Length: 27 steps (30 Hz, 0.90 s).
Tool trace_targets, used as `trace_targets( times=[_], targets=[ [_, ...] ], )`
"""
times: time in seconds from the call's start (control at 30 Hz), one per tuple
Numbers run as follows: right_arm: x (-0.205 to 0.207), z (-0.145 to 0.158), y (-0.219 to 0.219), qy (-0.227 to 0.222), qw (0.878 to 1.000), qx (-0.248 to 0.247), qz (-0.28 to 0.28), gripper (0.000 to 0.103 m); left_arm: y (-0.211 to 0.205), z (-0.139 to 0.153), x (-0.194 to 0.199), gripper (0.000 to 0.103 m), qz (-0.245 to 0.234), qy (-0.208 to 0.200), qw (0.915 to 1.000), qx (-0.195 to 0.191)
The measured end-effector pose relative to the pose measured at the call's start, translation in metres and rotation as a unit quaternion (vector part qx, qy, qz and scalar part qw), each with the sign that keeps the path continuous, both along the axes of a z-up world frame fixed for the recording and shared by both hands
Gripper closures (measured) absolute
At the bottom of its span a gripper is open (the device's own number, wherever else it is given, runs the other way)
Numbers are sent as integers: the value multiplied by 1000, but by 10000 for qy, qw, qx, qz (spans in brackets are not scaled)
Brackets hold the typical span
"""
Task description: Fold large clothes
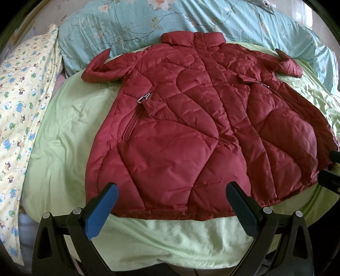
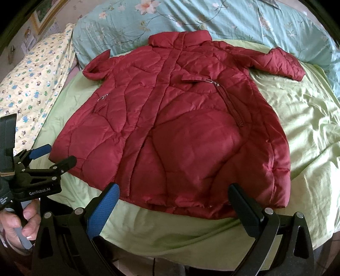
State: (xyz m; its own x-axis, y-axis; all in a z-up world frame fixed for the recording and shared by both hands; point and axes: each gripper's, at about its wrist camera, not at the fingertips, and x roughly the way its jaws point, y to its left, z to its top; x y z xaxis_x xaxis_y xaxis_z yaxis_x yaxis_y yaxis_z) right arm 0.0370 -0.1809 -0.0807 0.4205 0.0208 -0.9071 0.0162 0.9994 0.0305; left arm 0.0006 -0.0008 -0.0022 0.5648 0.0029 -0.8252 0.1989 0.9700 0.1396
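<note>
A dark red quilted jacket [image 1: 191, 118] lies flat, front up, on a light green sheet [image 1: 63, 135], collar at the far side, hem nearest me. It also shows in the right wrist view [image 2: 180, 127]. Both short sleeves stick out sideways. My left gripper [image 1: 172, 191] is open, its fingers wide apart just above the hem, holding nothing. My right gripper [image 2: 173, 191] is open over the hem's right half, holding nothing. The left gripper also shows in the right wrist view [image 2: 53, 155], open beside the jacket's left hem corner.
A teal floral duvet [image 1: 170, 19] lies bunched behind the collar. A yellow cartoon-print quilt [image 1: 23, 102] lies along the left. The green sheet's near edge [image 2: 170, 240] drops off below the grippers. A framed picture [image 2: 46, 14] hangs on the far left wall.
</note>
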Motion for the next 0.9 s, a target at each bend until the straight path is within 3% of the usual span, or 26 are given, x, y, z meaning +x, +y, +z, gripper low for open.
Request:
trace_targets(
  times=[0.23,0.9],
  targets=[
    [1,-1,0,291,9994,-203,-9,1,0,-2,1,1,-1,50,10000,25],
    [6,0,1,192,9998,-40,7,1,1,-5,7,1,8,183,9996,224]
  ],
)
